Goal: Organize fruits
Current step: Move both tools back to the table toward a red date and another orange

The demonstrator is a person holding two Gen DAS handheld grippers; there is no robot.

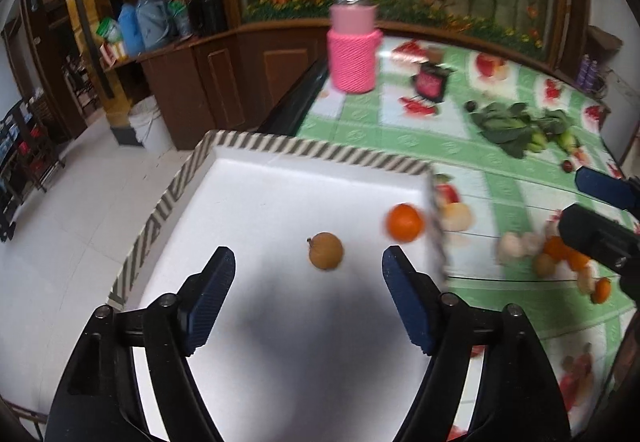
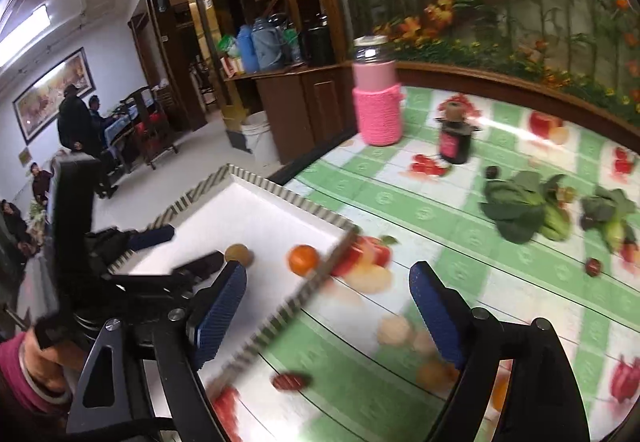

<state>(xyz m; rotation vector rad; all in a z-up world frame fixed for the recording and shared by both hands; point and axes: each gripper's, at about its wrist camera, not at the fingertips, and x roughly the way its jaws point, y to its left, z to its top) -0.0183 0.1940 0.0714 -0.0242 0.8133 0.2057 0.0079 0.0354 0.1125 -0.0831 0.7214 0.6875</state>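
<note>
A white tray with a striped rim (image 1: 256, 146) holds a brown round fruit (image 1: 326, 251) and an orange (image 1: 404, 223). My left gripper (image 1: 308, 262) is open and empty just above the tray, the brown fruit between its fingers and a bit ahead. The tray (image 2: 280, 190), brown fruit (image 2: 239, 255) and orange (image 2: 304, 260) also show in the right wrist view. My right gripper (image 2: 328, 278) is open and empty over the tray's right edge. A blurred pile of loose fruits (image 1: 552, 258) lies on the table right of the tray, and shows under the right gripper (image 2: 400, 330).
A green checked tablecloth (image 1: 360, 122) covers the table. A pink-sleeved jar (image 1: 352, 42), a small dark jar (image 1: 432, 80) and leafy greens (image 1: 508, 126) stand farther back. A wooden cabinet and a white bucket (image 1: 150, 126) are beyond the table's left edge.
</note>
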